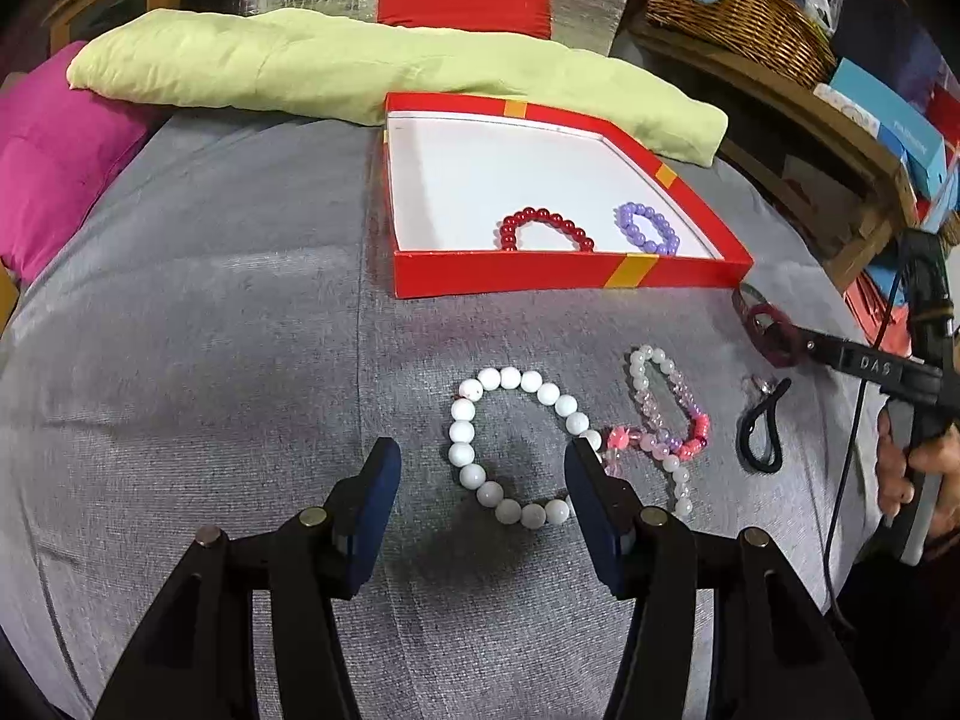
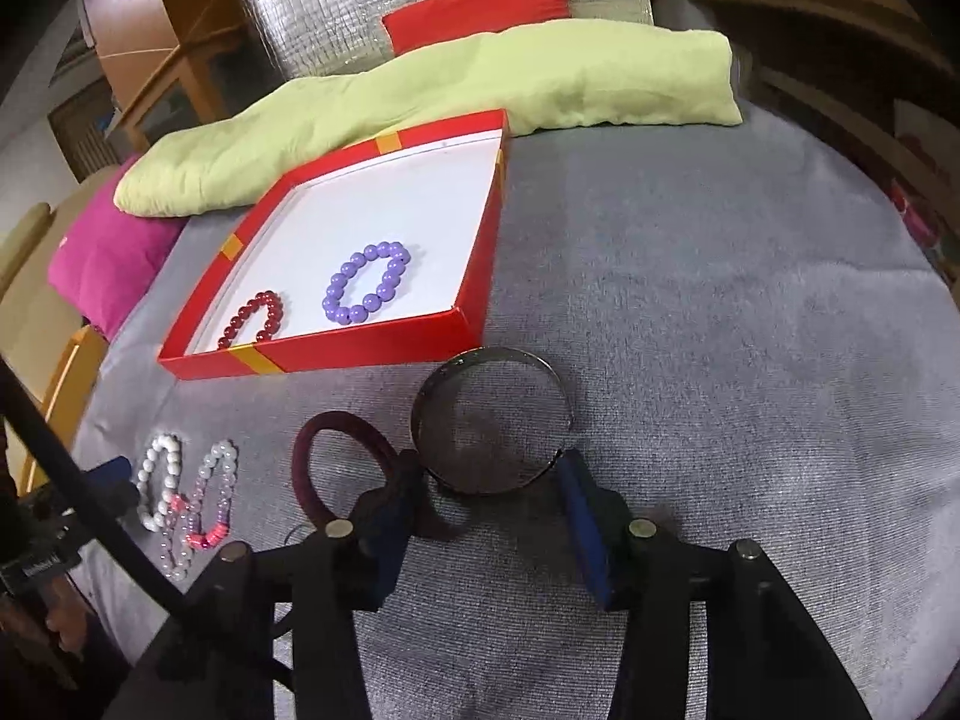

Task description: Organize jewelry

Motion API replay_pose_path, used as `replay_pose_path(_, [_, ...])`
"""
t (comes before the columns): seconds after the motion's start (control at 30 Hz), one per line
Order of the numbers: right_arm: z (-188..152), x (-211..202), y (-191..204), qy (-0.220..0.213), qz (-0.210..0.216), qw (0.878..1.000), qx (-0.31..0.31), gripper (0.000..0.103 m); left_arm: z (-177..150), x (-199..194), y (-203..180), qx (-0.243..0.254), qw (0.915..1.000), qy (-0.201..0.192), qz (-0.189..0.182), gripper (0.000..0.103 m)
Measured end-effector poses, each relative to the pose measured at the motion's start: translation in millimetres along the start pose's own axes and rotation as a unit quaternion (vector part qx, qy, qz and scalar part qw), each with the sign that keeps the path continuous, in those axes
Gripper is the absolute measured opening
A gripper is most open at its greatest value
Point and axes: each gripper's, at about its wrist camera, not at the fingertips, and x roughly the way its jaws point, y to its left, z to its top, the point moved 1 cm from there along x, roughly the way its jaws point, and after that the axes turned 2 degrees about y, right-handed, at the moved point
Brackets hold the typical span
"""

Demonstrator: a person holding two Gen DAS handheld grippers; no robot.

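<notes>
A red box (image 1: 540,276) (image 2: 360,348) with a white floor holds a dark red bead bracelet (image 1: 543,225) (image 2: 255,318) and a purple bead bracelet (image 1: 648,227) (image 2: 366,282). On the grey cloth lie a white bead bracelet (image 1: 480,414) (image 2: 157,480), a pink-and-white bead bracelet (image 1: 666,408) (image 2: 207,510), a black hair tie (image 1: 759,438), a maroon hair tie (image 2: 324,468) and a dark metal bangle (image 2: 489,420). My left gripper (image 1: 480,468) is open over the white bracelet. My right gripper (image 2: 489,474) (image 1: 774,336) is open around the bangle's near edge.
A green pillow (image 1: 336,66) (image 2: 450,96), a pink cushion (image 1: 54,150) and a red cushion (image 1: 462,3) lie behind the box. A wicker basket (image 1: 738,6) and shelf with boxes stand at the right.
</notes>
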Motion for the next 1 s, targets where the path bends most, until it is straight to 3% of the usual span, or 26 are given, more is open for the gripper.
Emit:
replay_pose_path(0.17, [-2,-3,0,0.003,0.015,1.0,0.004,0.058,-1,1,1,-0.002,1.0,0.004,0.003,0.058])
replay_pose_path(0.3, [-4,1,9,0.0,-0.029,0.999,-0.028,0.058,-2,2,-1,0.005,1.0,0.005,0.005,0.058])
replay_pose_path(0.53, [2,11,14,-0.021,-0.082,0.996,-0.025,0.062,-4,0,-1,0.014,0.9998,0.01,-0.006,0.058])
replay_pose_path(0.7, [5,14,14,-0.025,-0.091,0.995,-0.011,0.06,-5,-4,0,-0.003,0.9987,0.01,-0.05,0.072])
replay_pose_path(1.0, [2,12,13,-0.03,-0.088,0.996,-0.011,0.059,-7,6,-17,0.058,0.9982,0.008,0.011,0.072])
